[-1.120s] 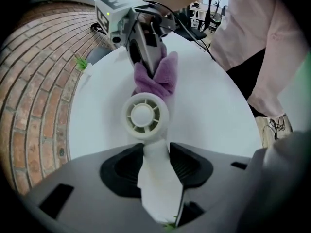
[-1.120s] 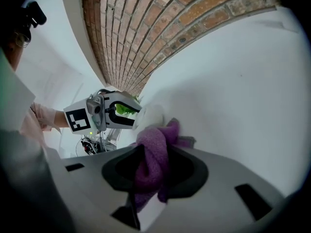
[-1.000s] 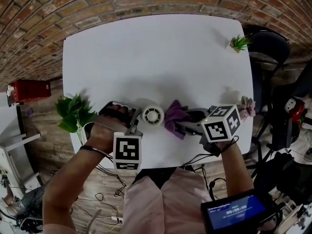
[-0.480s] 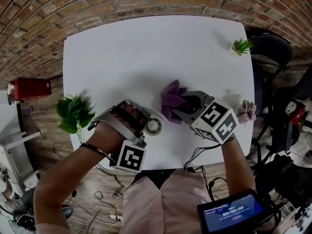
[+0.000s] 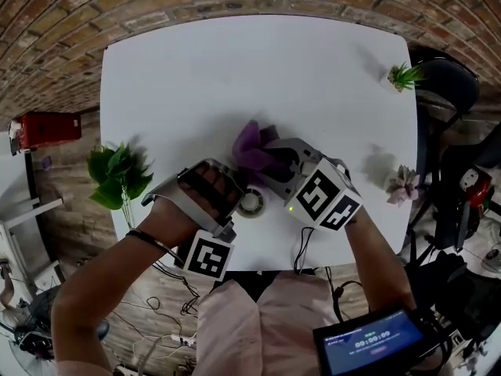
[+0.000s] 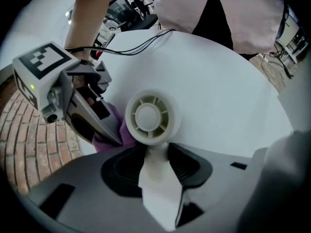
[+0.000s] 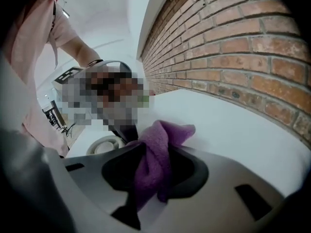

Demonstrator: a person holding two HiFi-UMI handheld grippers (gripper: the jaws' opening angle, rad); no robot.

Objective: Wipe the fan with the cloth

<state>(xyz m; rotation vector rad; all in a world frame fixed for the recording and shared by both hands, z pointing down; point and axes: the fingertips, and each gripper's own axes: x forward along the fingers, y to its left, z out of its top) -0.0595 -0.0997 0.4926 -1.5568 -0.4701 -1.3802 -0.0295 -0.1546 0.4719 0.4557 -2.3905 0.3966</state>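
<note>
A small white fan (image 5: 252, 203) lies near the table's front edge, its round grille facing up. My left gripper (image 5: 237, 204) is shut on its stem; in the left gripper view the stem (image 6: 156, 165) sits between the jaws and the fan head (image 6: 148, 118) just beyond. My right gripper (image 5: 264, 163) is shut on a purple cloth (image 5: 253, 147), which sticks out just behind the fan. The left gripper view shows the cloth (image 6: 115, 130) touching the fan's left side. In the right gripper view the cloth (image 7: 156, 152) bunches between the jaws, with the fan (image 7: 104, 144) low at left.
The white table (image 5: 235, 69) stands on brick paving. A leafy green plant (image 5: 117, 175) sits at its left edge, a small potted plant (image 5: 403, 75) at the far right corner, a succulent (image 5: 404, 185) at the right edge. A dark chair (image 5: 446, 77) stands to the right.
My right gripper has rolled and carried the cloth from the fan's right to just behind it. My left gripper has rolled in place with the fan, its marker cube swinging toward the table's front edge.
</note>
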